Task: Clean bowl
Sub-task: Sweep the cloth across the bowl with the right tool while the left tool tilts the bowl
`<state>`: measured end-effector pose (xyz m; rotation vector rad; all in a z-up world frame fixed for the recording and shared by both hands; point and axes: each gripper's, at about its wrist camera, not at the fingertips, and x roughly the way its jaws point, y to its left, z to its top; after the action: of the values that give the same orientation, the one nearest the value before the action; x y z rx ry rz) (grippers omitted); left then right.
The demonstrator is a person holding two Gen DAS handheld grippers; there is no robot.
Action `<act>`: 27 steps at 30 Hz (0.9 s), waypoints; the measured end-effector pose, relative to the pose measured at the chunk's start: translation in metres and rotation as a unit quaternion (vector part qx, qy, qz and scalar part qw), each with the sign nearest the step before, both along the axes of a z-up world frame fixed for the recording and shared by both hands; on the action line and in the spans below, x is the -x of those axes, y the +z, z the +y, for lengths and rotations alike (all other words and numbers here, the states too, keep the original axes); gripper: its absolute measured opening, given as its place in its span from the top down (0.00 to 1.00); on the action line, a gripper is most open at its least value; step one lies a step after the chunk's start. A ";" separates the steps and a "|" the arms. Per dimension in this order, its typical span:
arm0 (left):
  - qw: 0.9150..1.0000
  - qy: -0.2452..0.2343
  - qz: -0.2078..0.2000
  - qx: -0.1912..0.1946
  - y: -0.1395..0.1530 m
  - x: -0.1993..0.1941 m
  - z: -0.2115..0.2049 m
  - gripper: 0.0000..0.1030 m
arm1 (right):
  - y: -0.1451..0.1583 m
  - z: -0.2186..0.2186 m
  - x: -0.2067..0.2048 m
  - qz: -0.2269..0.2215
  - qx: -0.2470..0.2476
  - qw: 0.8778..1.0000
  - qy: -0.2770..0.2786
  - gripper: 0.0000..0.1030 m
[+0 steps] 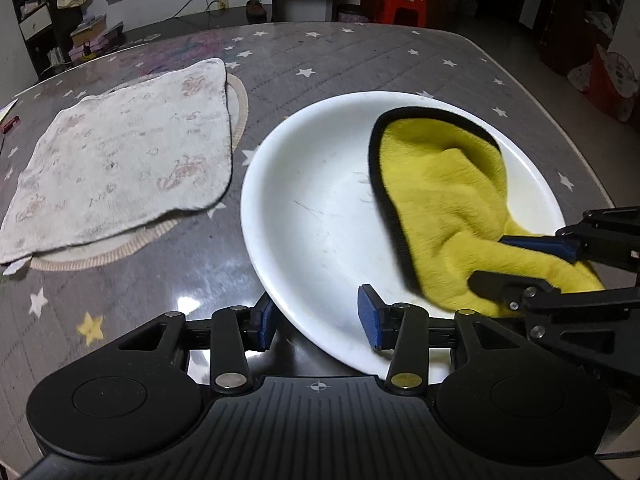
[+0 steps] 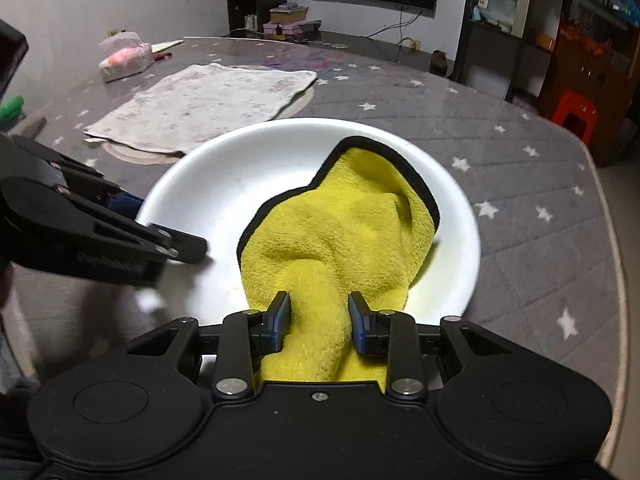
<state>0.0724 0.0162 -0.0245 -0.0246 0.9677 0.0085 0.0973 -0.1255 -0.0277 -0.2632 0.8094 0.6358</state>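
My left claw (image 1: 320, 318) straddles the bowl (image 1: 320, 216) rim loosely; my right claw (image 2: 319, 322) pinches the yellow cloth (image 2: 340, 232), so wiping may slide the bowl.

The bowl's (image 1: 320, 208) near rim lies hidden behind the left gripper (image 1: 318, 322), whose pads straddle it. The cloth's (image 2: 340, 240) tail vanishes under the right gripper (image 2: 319, 322). A mat (image 1: 240, 100) shows only as an edge beneath the towel (image 1: 128, 152). At 9 o'clock in the right wrist view, the left gripper (image 2: 132, 216) blurs; the counter (image 2: 520, 208) is cropped at 3 o'clock.
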 end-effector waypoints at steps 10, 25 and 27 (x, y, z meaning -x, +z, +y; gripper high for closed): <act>1.000 0.002 -0.006 0.006 0.002 0.002 0.005 0.64 | 0.010 -0.005 0.017 -0.035 0.028 0.999 0.008 0.68; 0.999 -0.024 -0.027 -0.038 0.004 -0.020 0.005 0.67 | -0.002 0.000 -0.008 -0.126 0.116 0.985 0.007 0.68; 0.998 -0.029 -0.029 -0.052 0.004 -0.032 0.007 0.68 | -0.003 0.001 -0.015 -0.124 0.117 0.985 0.007 0.68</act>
<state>0.1040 0.0228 -0.0207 0.0980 0.9080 0.0046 0.1120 -0.1246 -0.0303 -0.5517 0.6412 0.5079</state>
